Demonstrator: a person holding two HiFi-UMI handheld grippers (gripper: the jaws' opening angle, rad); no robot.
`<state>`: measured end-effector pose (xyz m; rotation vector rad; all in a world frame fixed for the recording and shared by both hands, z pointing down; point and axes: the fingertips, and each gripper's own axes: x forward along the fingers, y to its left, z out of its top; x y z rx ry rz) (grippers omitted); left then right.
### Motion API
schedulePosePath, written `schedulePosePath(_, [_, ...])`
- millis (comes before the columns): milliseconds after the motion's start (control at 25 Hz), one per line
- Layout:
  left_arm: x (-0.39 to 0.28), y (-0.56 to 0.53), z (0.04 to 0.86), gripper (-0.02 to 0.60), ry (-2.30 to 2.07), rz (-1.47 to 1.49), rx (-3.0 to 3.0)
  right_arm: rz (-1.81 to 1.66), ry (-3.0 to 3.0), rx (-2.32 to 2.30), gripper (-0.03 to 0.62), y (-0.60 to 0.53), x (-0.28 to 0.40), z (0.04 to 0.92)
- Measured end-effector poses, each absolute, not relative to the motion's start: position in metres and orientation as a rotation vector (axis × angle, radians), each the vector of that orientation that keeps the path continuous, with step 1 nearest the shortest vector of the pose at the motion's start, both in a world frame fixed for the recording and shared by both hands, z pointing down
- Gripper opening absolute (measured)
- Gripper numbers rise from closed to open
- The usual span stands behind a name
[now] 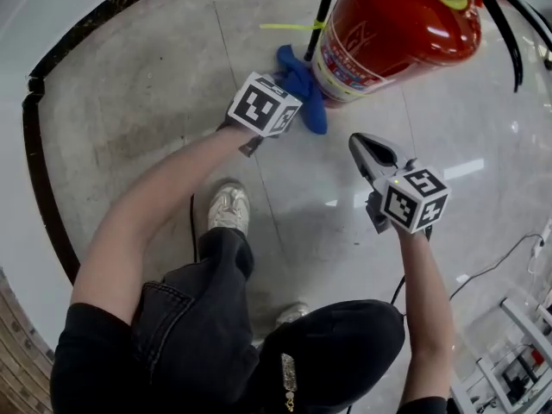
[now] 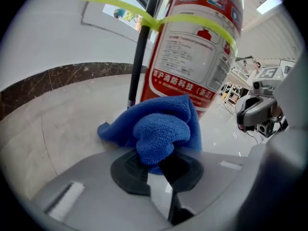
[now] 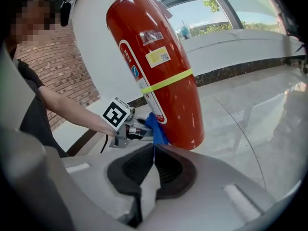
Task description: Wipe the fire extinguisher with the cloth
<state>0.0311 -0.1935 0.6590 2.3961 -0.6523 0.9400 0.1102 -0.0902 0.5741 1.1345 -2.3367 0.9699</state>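
Now the left claw (image 2: pixel 156 163) pinches a fold of the one cloth (image 2: pixel 161 129), which is blue and fluffy. The cloth bulges out just ahead of the tips and lies against the lower part of the one fire extinguisher (image 2: pixel 195 52). This is red, with a white label and a yellow band (image 2: pixel 202 24), and stands on the pale floor (image 1: pixel 147 102). The right claw (image 3: pixel 154 163) is pressed together on nothing, apart from the extinguisher.

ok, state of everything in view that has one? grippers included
Red fire extinguisher: standing on the floor, yellow-green band around it.
Blue microfibre cloth: bunched, against the extinguisher's lower body.
Left gripper: shut on the cloth.
Right gripper: shut, empty, clear of the extinguisher.
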Motion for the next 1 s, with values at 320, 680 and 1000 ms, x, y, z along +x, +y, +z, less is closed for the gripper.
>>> schedulePosePath(320, [0.061,-0.145,0.653,0.032,-0.527,0.92,2.368,1.035,-2.337,1.157,0.02,-0.079,0.114,0.589])
schedulePosePath(680, [0.122,-0.123,0.634,0.034,-0.399,0.802,2.417,0.927,-2.222,1.224,0.134,-0.09,0.132,0.604])
schedulePosePath(1000, [0.118,-0.115,0.615,0.034,-0.276,0.785,2.469,0.627,-2.195,1.078,0.267,-0.107,0.132,0.632])
